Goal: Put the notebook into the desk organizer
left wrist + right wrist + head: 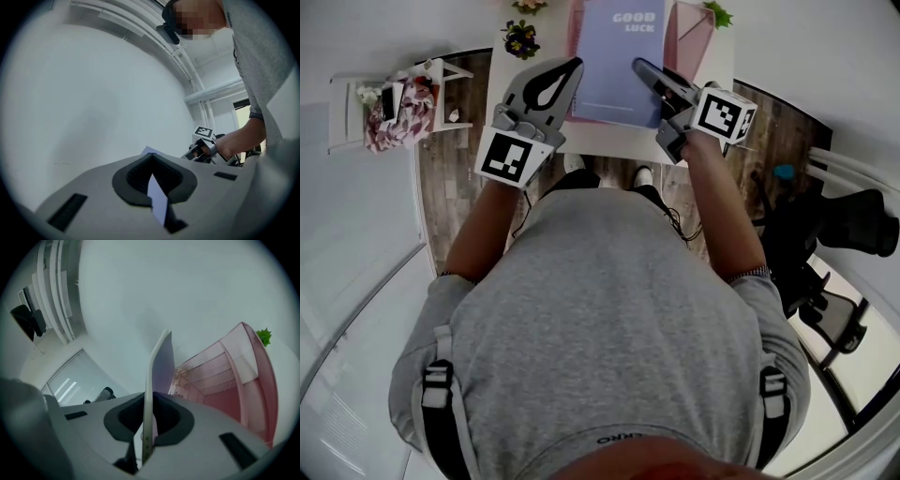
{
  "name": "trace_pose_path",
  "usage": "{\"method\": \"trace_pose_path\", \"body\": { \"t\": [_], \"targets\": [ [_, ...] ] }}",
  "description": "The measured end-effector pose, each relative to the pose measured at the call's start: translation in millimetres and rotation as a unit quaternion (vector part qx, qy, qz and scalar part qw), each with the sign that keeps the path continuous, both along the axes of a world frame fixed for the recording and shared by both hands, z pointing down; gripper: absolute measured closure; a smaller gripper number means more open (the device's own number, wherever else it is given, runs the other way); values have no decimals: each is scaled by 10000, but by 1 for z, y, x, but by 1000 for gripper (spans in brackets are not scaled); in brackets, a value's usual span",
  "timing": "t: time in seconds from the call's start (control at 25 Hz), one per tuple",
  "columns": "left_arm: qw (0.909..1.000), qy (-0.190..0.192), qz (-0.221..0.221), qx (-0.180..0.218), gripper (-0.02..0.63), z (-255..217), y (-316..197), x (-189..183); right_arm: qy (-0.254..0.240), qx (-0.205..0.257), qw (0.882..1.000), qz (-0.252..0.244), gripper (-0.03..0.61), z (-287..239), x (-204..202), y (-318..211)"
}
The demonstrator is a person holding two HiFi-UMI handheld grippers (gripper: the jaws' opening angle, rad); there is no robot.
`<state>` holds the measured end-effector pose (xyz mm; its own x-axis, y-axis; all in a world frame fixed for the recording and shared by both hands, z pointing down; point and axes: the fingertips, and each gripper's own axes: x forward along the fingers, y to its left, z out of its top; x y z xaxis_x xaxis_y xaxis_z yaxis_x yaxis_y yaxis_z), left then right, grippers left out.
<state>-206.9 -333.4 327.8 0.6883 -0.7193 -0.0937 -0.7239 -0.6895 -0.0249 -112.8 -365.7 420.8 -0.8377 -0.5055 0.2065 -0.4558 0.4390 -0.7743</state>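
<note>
A lavender notebook with "GOOD LUCK" on its cover is held up over the white table. My left gripper is shut on its left edge. In the left gripper view a thin lavender strip of the notebook sits between the jaws of the left gripper. My right gripper is shut on the right edge; the notebook stands edge-on in the right gripper. The pink mesh desk organizer stands just behind and to the right, close to the notebook.
A pot of dark flowers is on the table's back left and a green plant at the back right. A small white rack with patterned cloth stands on the floor at left, a black office chair at right.
</note>
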Motion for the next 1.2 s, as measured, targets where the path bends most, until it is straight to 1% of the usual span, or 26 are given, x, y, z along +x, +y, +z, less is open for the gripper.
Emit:
{"method": "trace_pose_path", "body": {
  "t": [0.08, 0.2, 0.36, 0.48, 0.56, 0.64, 0.72, 0.84, 0.92, 1.0, 1.08, 1.2],
  "targets": [
    [10000, -7, -3, -38, 595, 3, -5, -2, -7, -115, 9999, -10, 537, 6, -3, -7],
    [9997, -169, -9, -199, 595, 13, -5, -3, -105, -242, 9996, -34, 537, 10, -5, -11],
    [9999, 2, -18, -111, 595, 8, -6, -3, -100, -321, 9994, -74, 537, 18, -9, -17],
    [9999, 17, -34, -152, 595, 10, -7, -3, -148, -433, 9989, -68, 535, 24, -8, -22],
    [9998, 29, -52, -175, 595, 12, -8, -4, -84, -554, 9984, -20, 529, 31, -7, -26],
    [9998, 39, -66, -194, 595, 14, -9, -5, 110, -596, 9982, 29, 522, 39, -4, -30],
    [9998, 54, -70, -203, 595, 14, -10, -4, 355, -501, 9981, -14, 518, 43, -5, -31],
    [9997, 83, -62, -208, 595, 14, -12, -2, 950, -256, 9950, -144, 487, 50, -8, -31],
    [9997, 95, -44, -203, 595, 13, -14, -1, 1378, -80, 9902, -218, 424, 54, -9, -30],
    [9997, 105, -30, -207, 595, 13, -13, 0, 1709, 51, 9848, -296, 383, 58, -10, -29],
    [9997, 112, -27, -217, 595, 14, -13, 1, 1989, 230, 9792, -335, 371, 57, -12, -29],
    [9997, 119, -17, -224, 595, 15, -14, 1, 2404, 487, 9688, -369, 336, 57, -14, -30]
  ]
}}
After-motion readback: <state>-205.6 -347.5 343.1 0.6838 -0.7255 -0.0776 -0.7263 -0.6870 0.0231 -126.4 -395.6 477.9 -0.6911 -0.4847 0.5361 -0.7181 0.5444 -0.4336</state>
